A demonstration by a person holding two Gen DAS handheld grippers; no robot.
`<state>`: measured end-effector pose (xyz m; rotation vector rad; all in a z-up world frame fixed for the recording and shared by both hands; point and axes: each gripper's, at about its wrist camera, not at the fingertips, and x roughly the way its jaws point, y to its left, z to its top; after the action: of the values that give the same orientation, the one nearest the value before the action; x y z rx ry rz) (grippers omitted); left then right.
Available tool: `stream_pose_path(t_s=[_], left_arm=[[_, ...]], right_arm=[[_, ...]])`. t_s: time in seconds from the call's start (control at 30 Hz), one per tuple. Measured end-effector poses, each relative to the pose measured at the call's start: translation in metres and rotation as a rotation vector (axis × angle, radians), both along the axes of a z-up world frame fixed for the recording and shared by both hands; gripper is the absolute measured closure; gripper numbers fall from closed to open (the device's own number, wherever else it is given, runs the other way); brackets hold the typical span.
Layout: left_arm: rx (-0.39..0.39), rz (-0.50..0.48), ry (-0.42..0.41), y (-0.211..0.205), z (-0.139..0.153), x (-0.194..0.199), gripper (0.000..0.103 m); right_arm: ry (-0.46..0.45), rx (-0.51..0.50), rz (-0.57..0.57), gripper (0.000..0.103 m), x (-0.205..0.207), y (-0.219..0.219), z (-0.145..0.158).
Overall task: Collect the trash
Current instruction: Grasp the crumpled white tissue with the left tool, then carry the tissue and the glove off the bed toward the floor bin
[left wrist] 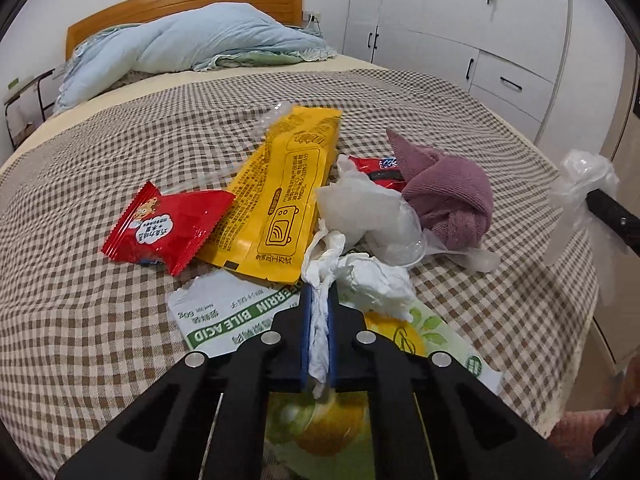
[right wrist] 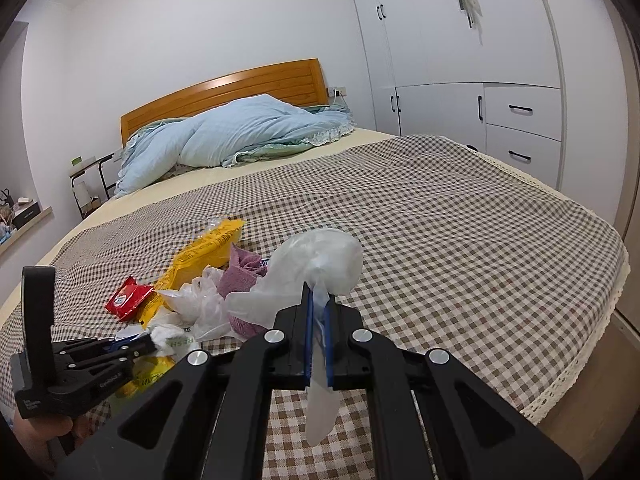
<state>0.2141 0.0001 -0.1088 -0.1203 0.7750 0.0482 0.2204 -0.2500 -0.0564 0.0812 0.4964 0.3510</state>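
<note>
1. Left wrist view: the left gripper (left wrist: 319, 300) is clamped on a crumpled white tissue (left wrist: 360, 276), a strip of it pinched between the blue pads (left wrist: 305, 320) and the rest bunched just ahead of the tips.
2. The tissue lies over a green-and-white packet (left wrist: 224, 316) printed with lemons, flat on the checked cloth (left wrist: 120, 140) on the bed.
3. Ahead sits the trash pile: a red sachet (left wrist: 168, 228) at left, touching a long yellow wrapper (left wrist: 280, 196); a clear plastic bag (left wrist: 360, 208) beside it; a mauve towel (left wrist: 448, 196) at right, with a second red wrapper (left wrist: 372, 166) partly hidden behind the bag and towel.
4. At the right edge, the right gripper's tip (left wrist: 600, 204) holds a clear plastic glove (left wrist: 580, 176) above the cloth's edge.
5. A blue quilt (left wrist: 192, 40) lies by the headboard (left wrist: 180, 4).
6. Right wrist view: the right gripper (right wrist: 319, 304) is closed on the glove (right wrist: 320, 260), which balloons ahead of the tips and hangs in a tail behind them, off the cloth (right wrist: 460, 240).
7. The left gripper (right wrist: 136, 348) is low at left, tips in the tissue (right wrist: 164, 332), beside the pile.
8. White cupboards (right wrist: 460, 60) fill the right wall.
</note>
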Motion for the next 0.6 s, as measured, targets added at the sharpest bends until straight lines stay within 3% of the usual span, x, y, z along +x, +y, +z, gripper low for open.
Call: stream_pose_path(t_s=[0.6], left_arm=[[-0.026,-0.016,-0.106,0.012,0.033,-0.047,0.099]], right_arm=[[-0.019,-0.014,0.033,0.098,-0.010,0.004,0.001]])
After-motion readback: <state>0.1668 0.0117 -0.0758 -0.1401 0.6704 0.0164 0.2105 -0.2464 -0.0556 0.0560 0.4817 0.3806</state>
